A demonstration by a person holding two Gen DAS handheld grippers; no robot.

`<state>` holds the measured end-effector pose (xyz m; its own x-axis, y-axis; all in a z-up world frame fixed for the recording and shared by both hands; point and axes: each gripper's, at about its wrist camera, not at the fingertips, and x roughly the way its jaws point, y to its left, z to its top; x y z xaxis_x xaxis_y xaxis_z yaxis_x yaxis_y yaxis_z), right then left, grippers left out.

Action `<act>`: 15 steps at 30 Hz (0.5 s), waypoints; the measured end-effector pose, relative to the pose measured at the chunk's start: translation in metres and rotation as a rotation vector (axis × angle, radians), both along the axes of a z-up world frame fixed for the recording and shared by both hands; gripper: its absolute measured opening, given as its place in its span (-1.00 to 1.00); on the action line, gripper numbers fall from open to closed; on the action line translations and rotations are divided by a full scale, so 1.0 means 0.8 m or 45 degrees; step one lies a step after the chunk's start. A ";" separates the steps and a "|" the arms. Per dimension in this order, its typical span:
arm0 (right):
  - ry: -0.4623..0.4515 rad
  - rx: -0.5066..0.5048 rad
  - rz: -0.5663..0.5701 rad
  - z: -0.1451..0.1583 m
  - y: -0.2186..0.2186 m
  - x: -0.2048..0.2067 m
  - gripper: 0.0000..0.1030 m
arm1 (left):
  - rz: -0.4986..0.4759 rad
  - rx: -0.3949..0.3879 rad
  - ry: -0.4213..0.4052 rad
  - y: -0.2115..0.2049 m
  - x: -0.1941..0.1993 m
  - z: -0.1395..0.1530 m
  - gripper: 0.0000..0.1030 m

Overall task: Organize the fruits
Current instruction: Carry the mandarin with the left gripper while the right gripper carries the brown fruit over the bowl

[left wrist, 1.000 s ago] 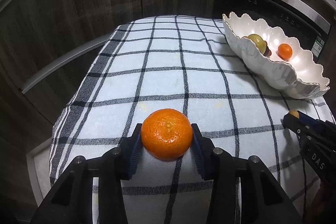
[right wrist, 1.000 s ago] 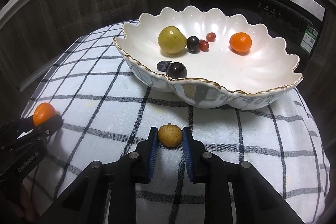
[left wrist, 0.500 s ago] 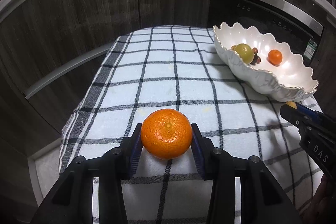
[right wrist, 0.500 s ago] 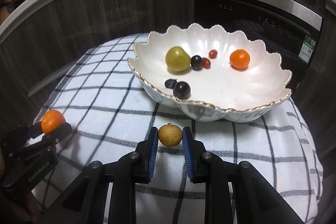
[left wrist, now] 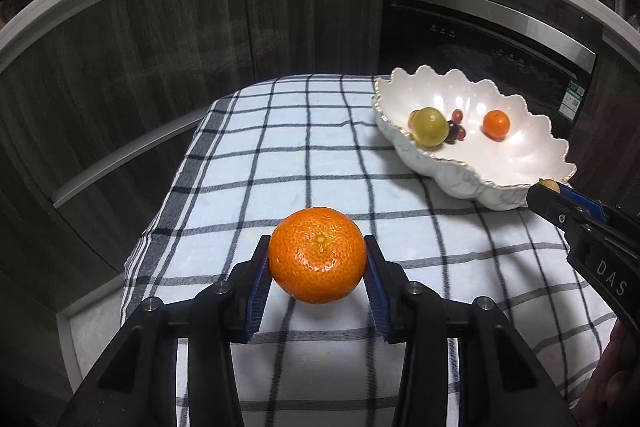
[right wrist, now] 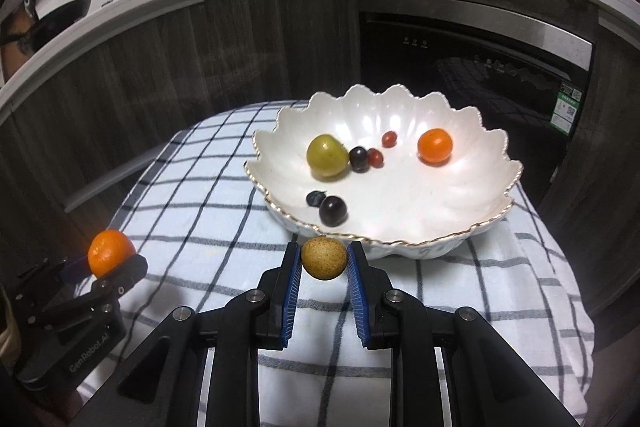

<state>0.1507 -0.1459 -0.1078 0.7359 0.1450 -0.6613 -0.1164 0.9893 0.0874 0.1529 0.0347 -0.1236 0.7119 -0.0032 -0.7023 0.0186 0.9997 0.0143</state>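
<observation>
Left view: my left gripper [left wrist: 317, 269], clamped on the mandarin [left wrist: 317, 254], has risen off the cloth [left wrist: 320, 155]; the bowl [left wrist: 516, 163] sits far right.

Right view: my right gripper [right wrist: 323, 269], lifted too, pinches the longan [right wrist: 323, 258] just before the bowl [right wrist: 400, 239]. Both look ready to drop in.

Both tools are matte black plastic. The left gripper [left wrist: 317, 269] has two angular arms ending in ribbed blue pads [left wrist: 256, 287], with round silver screws [left wrist: 221, 287] along the arms. The right gripper [right wrist: 323, 261] is built alike; its side bears white lettering "DAS", the left's side "GenRobot.AI".
</observation>
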 end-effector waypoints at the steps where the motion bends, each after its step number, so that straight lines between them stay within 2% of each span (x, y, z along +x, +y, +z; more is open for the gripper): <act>1: -0.005 0.003 -0.005 0.002 -0.002 -0.001 -0.51 | -0.005 0.002 -0.003 -0.003 0.000 0.002 -0.17; 15: -0.041 0.029 -0.094 0.024 -0.047 -0.003 -0.51 | -0.089 -0.010 -0.014 -0.053 0.018 0.023 -0.17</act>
<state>0.1487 -0.1838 -0.0883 0.7659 0.1041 -0.6344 -0.0461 0.9932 0.1073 0.1675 -0.0075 -0.1050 0.7175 -0.0587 -0.6941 0.0885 0.9961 0.0072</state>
